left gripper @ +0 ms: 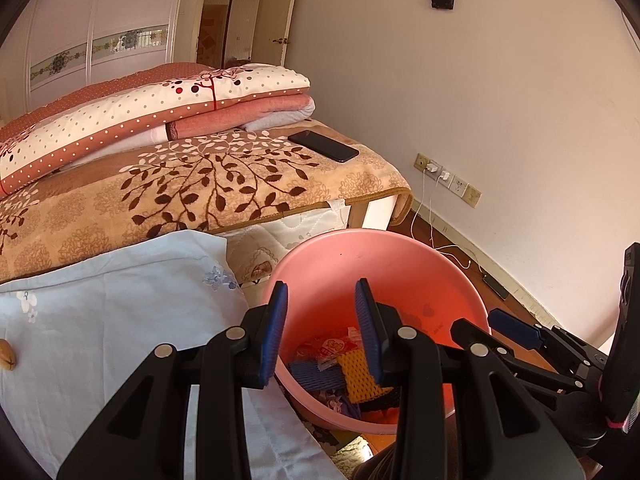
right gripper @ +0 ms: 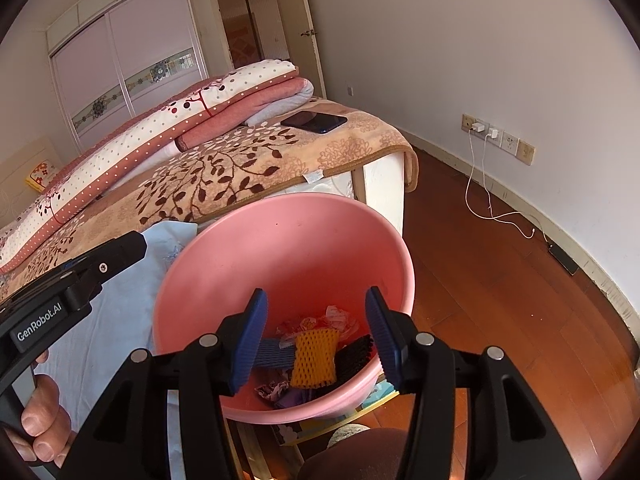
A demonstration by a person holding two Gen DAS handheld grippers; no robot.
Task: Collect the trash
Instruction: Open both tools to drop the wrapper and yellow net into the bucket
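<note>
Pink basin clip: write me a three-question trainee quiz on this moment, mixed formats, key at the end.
1. True or false: the left gripper is shut on a wrapper.
2. Multiple choice: the yellow foam net lies (A) on the bed, (B) inside the pink basin, (C) on the wooden floor.
3. Fill in: the dark flat thing on the leaf-patterned blanket near the bed's corner is a ____.

Key
1. False: its jaws stand open and empty above the basin; the right gripper is likewise open.
2. B
3. phone
</note>
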